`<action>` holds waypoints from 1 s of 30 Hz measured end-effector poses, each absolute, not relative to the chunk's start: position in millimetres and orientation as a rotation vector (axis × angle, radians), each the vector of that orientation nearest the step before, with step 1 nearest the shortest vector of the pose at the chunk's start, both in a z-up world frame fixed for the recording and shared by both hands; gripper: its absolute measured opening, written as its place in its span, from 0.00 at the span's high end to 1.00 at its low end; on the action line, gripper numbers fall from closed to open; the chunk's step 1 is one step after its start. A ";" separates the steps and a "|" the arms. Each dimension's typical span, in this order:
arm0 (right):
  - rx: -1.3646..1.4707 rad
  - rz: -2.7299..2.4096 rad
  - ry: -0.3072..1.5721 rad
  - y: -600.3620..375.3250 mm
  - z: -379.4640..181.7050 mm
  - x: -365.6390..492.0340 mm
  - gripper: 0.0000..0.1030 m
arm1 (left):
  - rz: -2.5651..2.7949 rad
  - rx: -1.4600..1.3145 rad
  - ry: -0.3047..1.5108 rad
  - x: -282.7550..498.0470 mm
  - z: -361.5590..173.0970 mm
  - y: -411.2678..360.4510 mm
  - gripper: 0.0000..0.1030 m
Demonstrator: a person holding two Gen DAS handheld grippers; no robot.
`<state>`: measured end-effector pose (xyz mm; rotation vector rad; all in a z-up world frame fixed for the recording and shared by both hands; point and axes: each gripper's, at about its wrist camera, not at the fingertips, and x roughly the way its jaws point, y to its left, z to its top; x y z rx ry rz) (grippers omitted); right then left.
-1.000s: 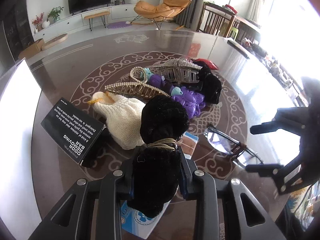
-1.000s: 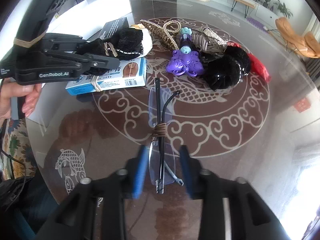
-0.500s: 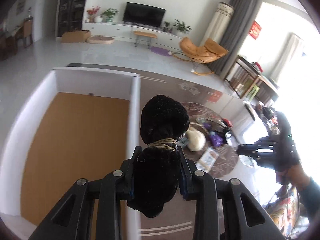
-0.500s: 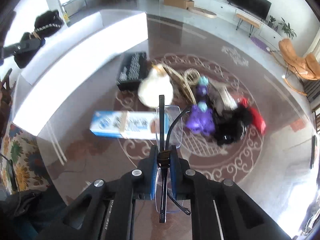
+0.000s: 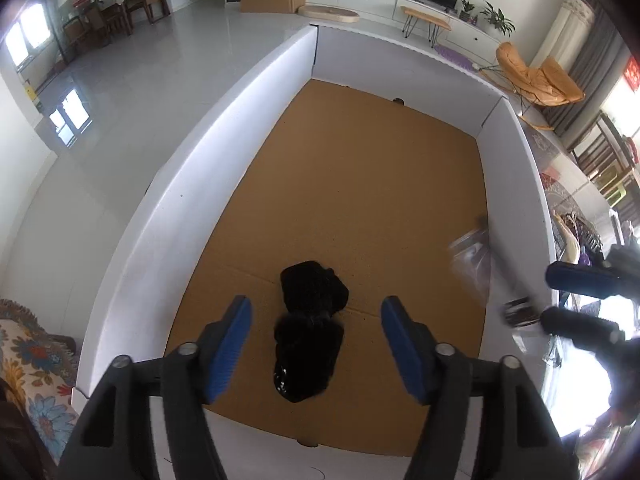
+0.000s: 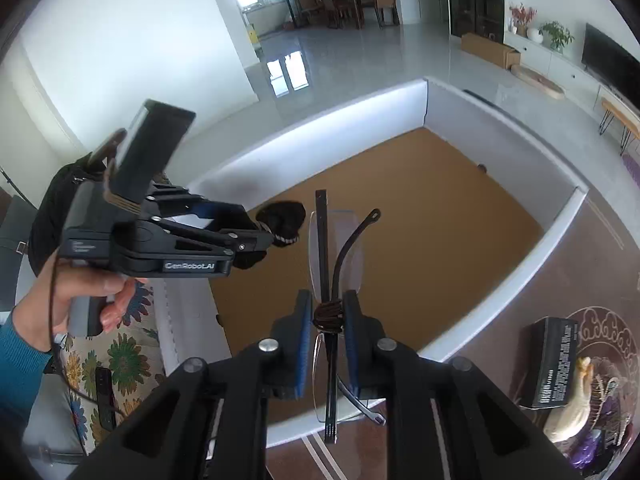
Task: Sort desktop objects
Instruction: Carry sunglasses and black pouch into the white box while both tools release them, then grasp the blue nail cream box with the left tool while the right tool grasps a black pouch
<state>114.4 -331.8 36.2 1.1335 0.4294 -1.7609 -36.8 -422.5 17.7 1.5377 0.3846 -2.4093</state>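
Black fuzzy scrunchie (image 5: 310, 330) is now lying loose on the white box (image 5: 192, 184) floor since the left claw (image 5: 316, 346) is spreading wide and empty above it, while the right claw (image 6: 327, 320) is pinching the glasses (image 6: 334, 256) over the box, probably dropping next.

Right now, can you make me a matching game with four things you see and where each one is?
Things:
1. black fuzzy bundle
2. glasses
3. black box with white writing
4. left gripper

Places or states:
A. on the patterned table, outside the big box
B. jaws wide apart, holding nothing
C. lying on the brown floor of the white-walled box
D. squeezed between the right gripper jaws

Pairs: 1-C, 2-D, 3-A, 4-B
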 end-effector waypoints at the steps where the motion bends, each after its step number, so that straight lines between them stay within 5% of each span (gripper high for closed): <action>1: 1.139 -1.762 0.428 -335.4 28.3 115.7 0.57 | -2.403 1.503 0.384 -33.2 20.3 -423.2 0.24; 2: 1.132 -1.772 0.419 -335.0 24.0 117.5 0.45 | -2.394 1.459 0.372 -30.5 25.2 -421.9 0.24; 8: 0.964 -1.908 0.288 -276.9 45.9 112.1 0.24 | -2.478 1.112 0.364 -2.1 86.2 -361.3 0.24; 11: 0.834 -2.053 0.312 -221.3 60.6 111.3 0.13 | -2.626 1.011 0.323 6.1 117.0 -297.3 0.12; 18: 0.857 -2.305 0.326 -64.7 50.7 113.2 0.09 | -3.029 1.096 0.220 -1.4 139.6 -139.7 0.01; 25: 0.970 -2.490 0.318 71.3 14.8 127.6 0.09 | -3.039 1.378 -0.150 -3.7 38.1 -32.6 0.00; 30: 1.065 -2.550 0.180 147.6 0.0 149.9 0.09 | -3.060 1.527 -0.209 -22.5 -15.5 -31.1 0.00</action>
